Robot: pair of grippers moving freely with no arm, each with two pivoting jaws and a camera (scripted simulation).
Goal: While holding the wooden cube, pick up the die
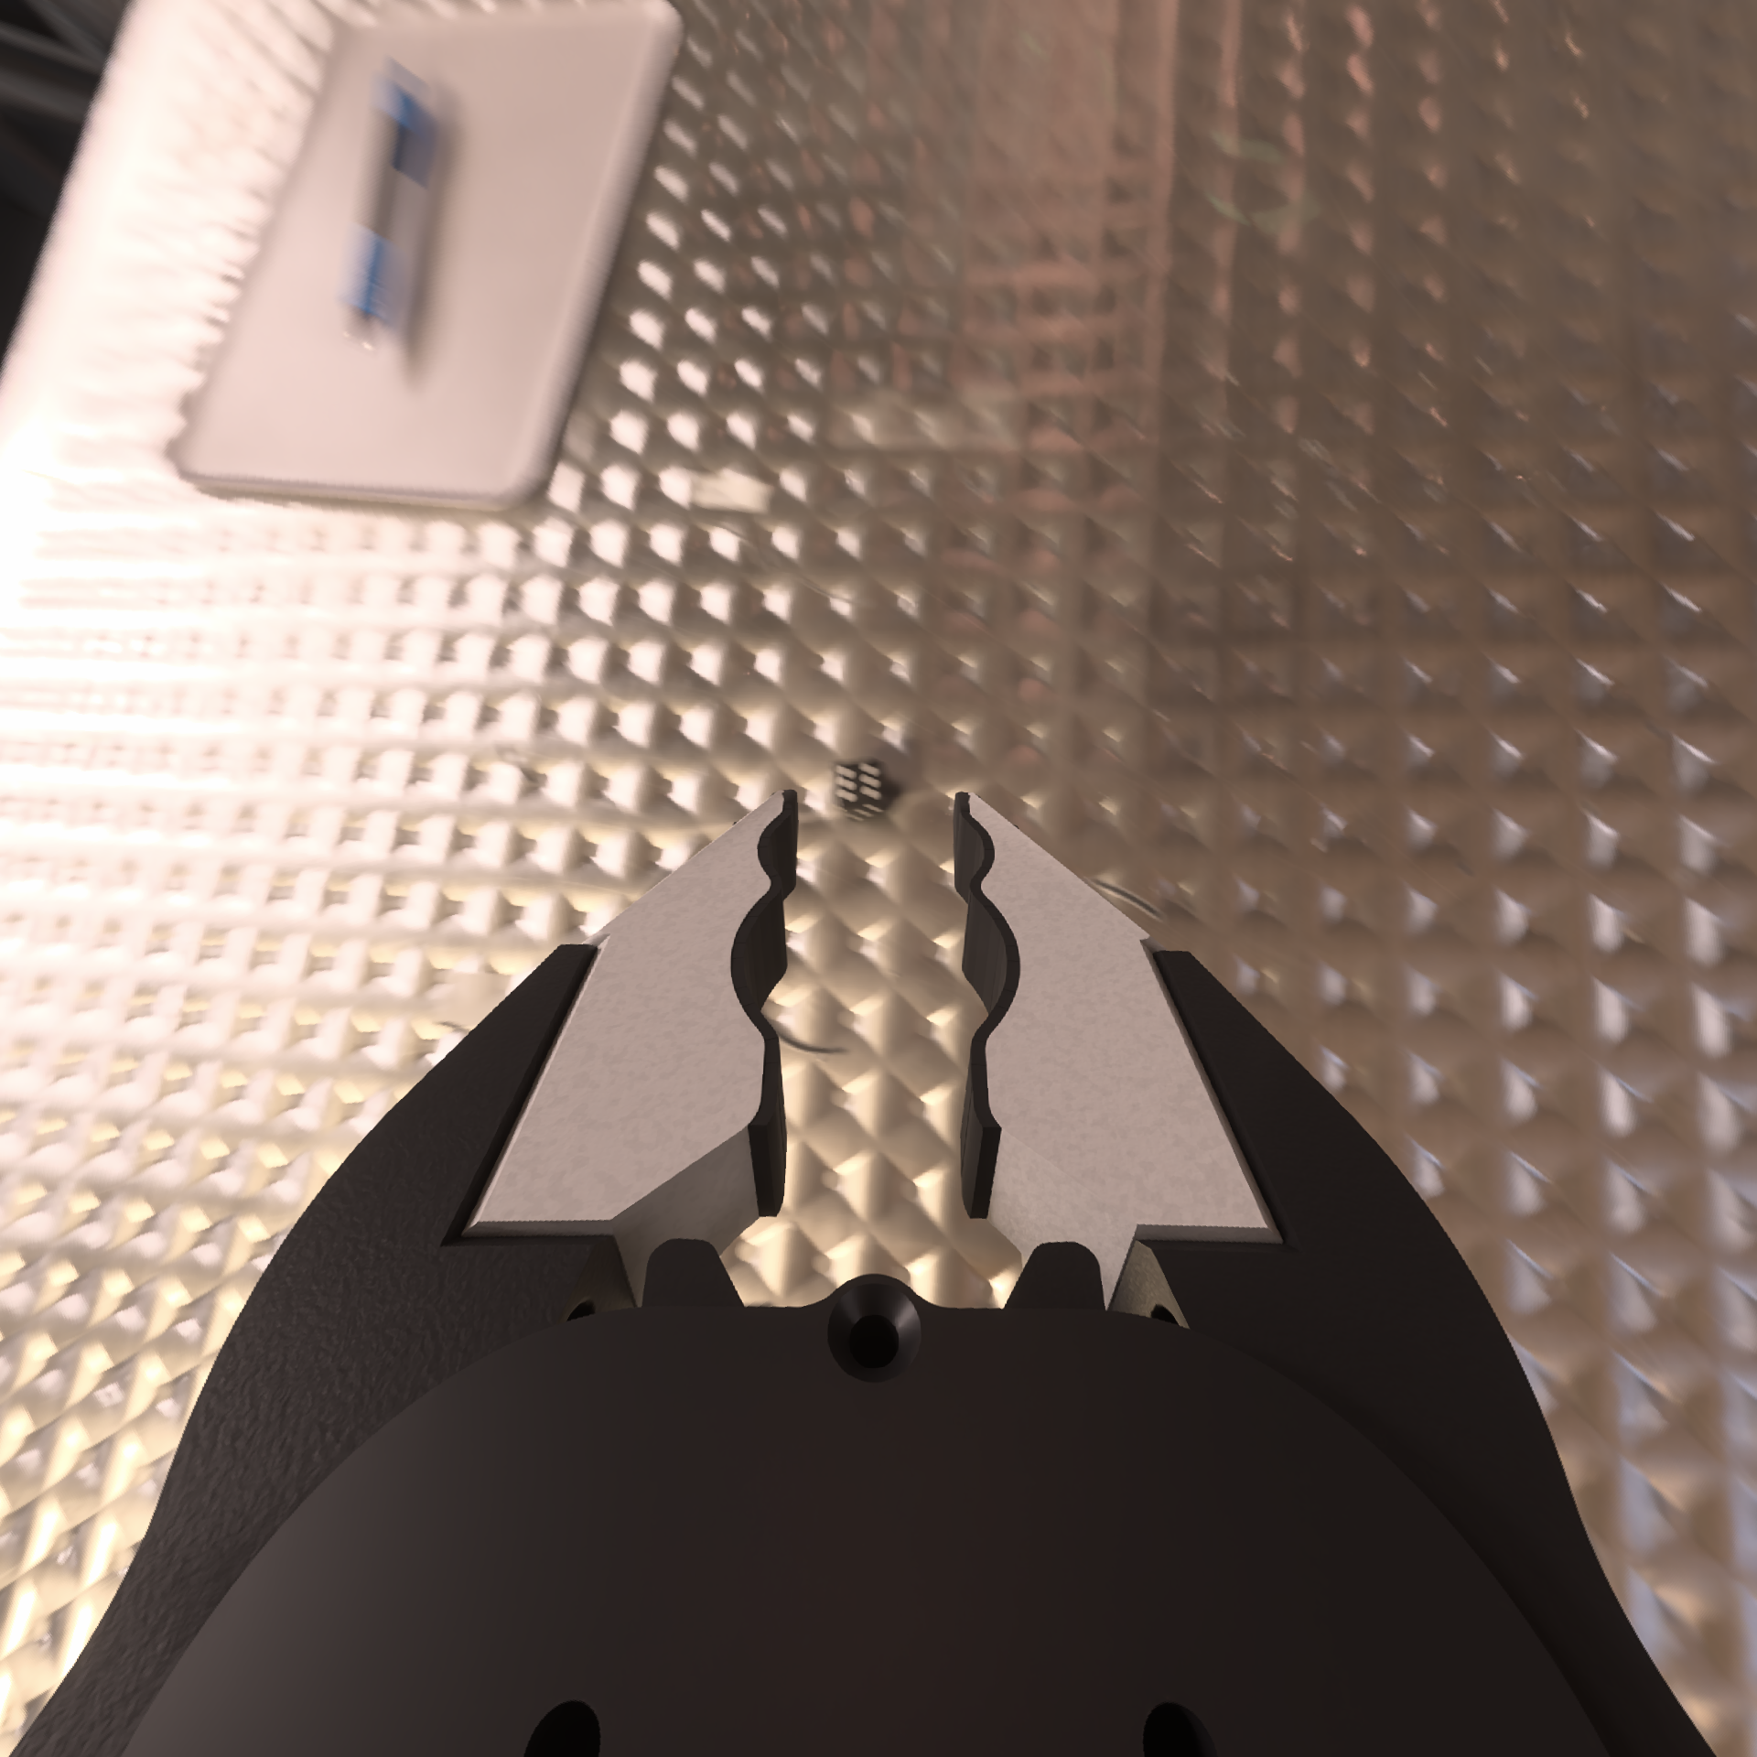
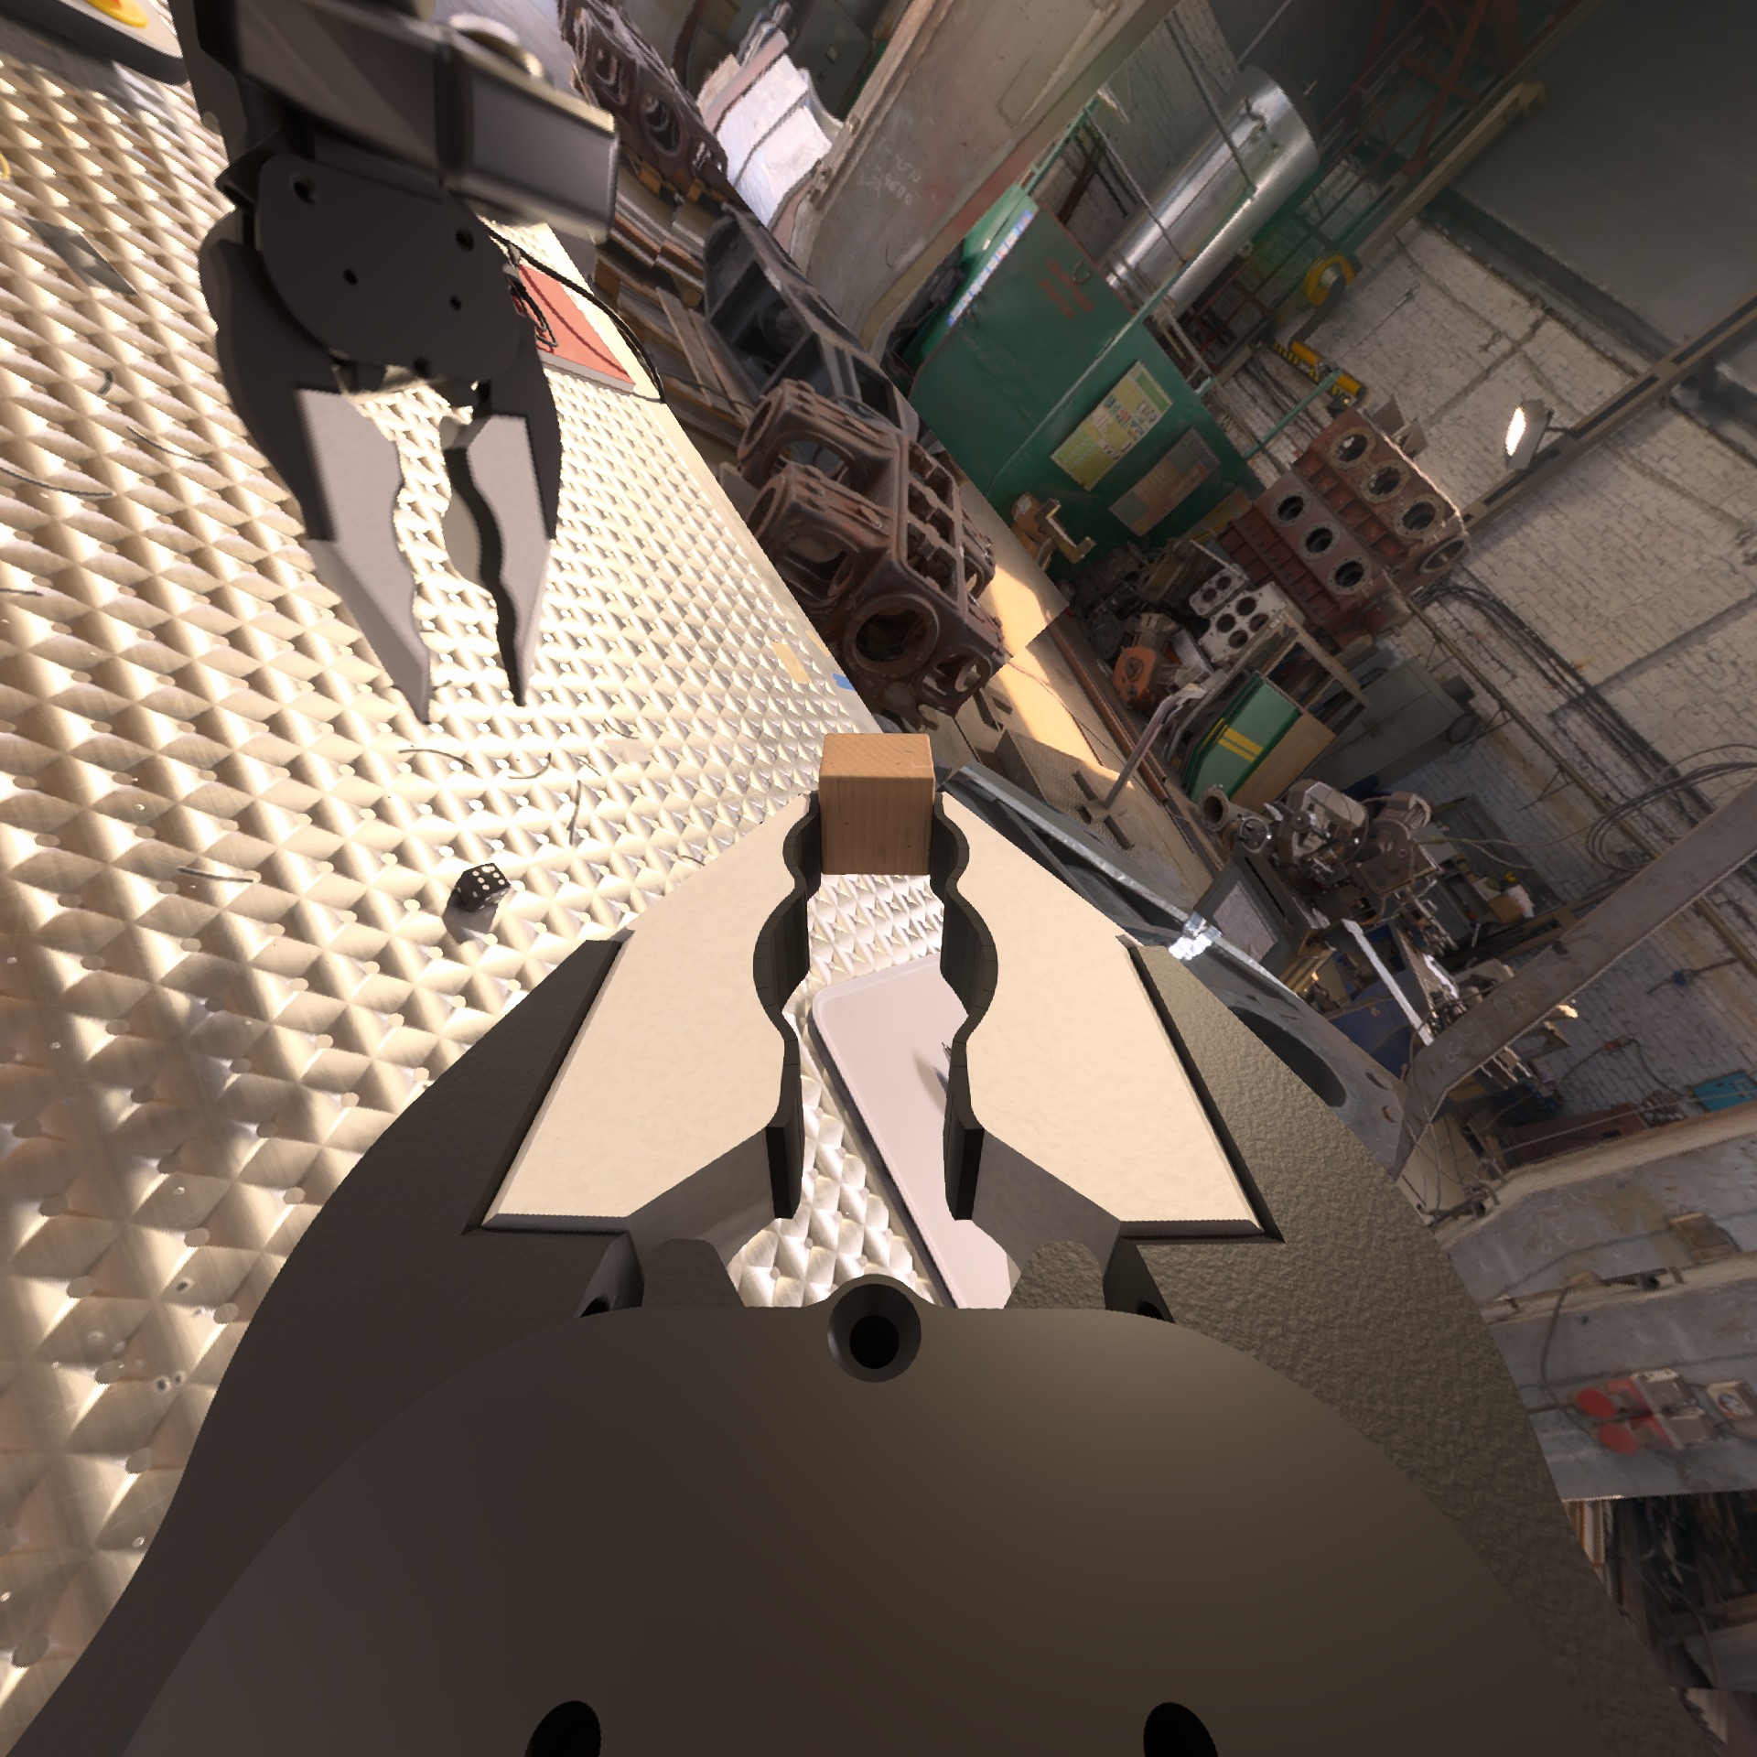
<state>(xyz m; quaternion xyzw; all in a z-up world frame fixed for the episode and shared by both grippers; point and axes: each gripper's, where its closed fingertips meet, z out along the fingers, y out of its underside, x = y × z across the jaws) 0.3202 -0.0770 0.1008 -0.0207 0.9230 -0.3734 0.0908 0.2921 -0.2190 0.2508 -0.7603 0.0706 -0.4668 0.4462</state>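
A small black die with white pips [image 1: 863, 787] lies on the embossed metal table [image 1: 1236, 666], just beyond and between my left gripper's tips. My left gripper [image 1: 875, 803] is open and empty, pointing down at the die from above. In the right wrist view the die [image 2: 478, 886] sits on the table [image 2: 190, 856], with the left gripper [image 2: 471, 699] hanging above it, its jaws apart. My right gripper [image 2: 875, 808] is shut on a light wooden cube [image 2: 875, 803], held at its fingertips above the table, to the right of the die.
A white tray [image 1: 409, 266] with a blue and grey pen-like item [image 1: 395, 204] lies at the far left; it also shows under my right gripper [image 2: 884, 1074]. A red panel [image 2: 580, 333] lies by the table edge. Thin wire scraps [image 2: 532, 761] lie scattered near the die.
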